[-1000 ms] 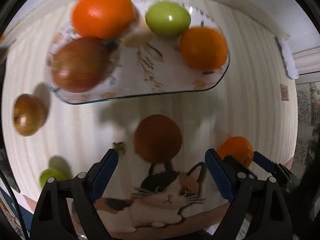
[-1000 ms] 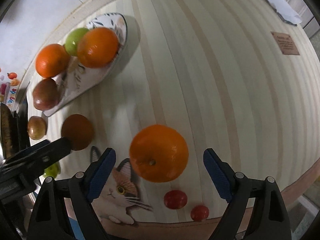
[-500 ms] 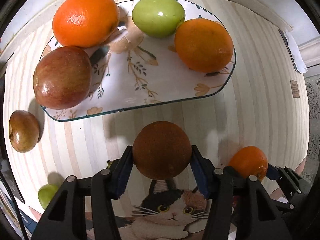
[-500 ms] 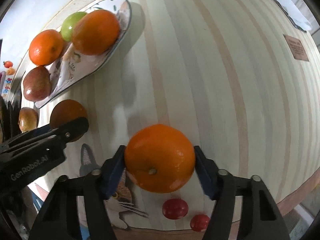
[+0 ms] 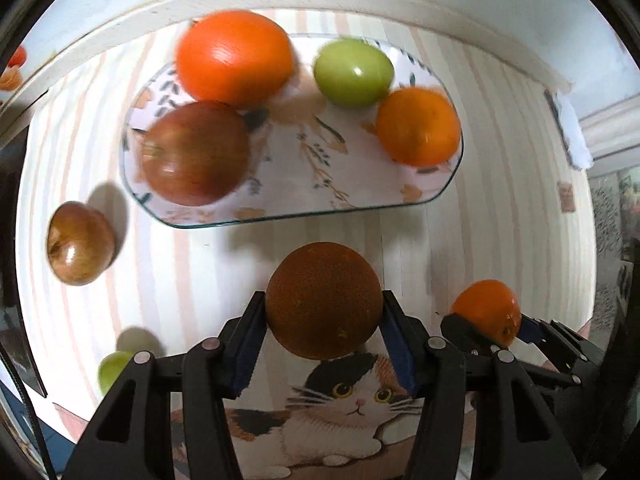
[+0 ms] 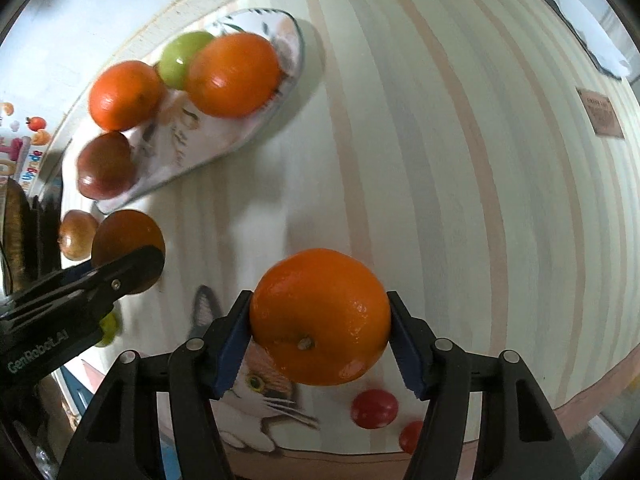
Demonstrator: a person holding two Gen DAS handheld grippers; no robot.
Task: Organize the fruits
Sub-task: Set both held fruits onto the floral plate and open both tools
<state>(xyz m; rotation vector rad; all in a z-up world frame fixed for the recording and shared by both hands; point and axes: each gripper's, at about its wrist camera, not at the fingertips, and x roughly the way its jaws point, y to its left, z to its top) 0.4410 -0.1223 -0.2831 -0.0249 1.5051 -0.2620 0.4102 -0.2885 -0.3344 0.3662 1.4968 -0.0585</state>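
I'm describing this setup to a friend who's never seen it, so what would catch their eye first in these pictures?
Probably the two clamped fruits: the left gripper squeezes a dark brownish orange between its blue-padded fingers, and the right gripper holds a bright orange the same way. Next, the floral plate near the striped table's far edge, carrying two oranges, a green fruit and a red apple.

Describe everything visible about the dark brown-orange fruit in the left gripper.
The dark brown-orange fruit is round, with dull, finely pitted skin, browner than the bright oranges nearby. The left gripper is shut on it, a blue pad pressing each side. It sits in front of the near rim of the floral plate, apart from it, over the cat-print mat. Whether it is lifted cannot be told.
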